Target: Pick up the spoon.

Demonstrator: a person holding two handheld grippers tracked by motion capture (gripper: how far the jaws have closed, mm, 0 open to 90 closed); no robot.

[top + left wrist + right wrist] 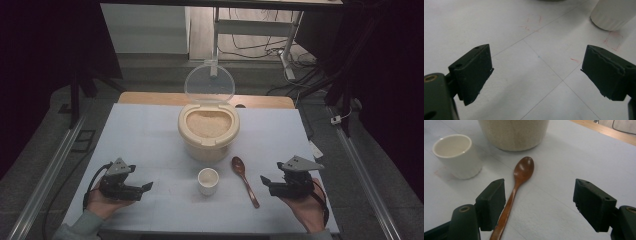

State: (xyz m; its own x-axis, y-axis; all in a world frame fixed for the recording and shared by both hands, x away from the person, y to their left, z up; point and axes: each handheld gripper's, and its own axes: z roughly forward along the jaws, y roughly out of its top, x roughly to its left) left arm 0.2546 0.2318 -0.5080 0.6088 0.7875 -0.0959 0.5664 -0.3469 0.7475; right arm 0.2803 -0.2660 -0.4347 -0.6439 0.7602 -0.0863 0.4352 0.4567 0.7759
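Observation:
A cream tub (208, 131) full of rice stands mid-table with its clear lid (209, 82) raised behind it. In front of it sits a small white cup (208, 180) (457, 155) (612, 12), empty. A brown wooden spoon (244, 180) (517, 182) lies to the cup's right, bowl toward the tub. My right gripper (266, 181) (539, 202) is open just right of the spoon's handle, nothing between its jaws. My left gripper (142, 186) (536, 73) rests open on the mat, left of the cup, with bare mat between its jaws.
The pale blue mat (150, 135) covers the wooden table (150, 97). Metal rails (47, 175) run along both sides. A desk frame and cables (260, 47) lie on the floor beyond the far edge.

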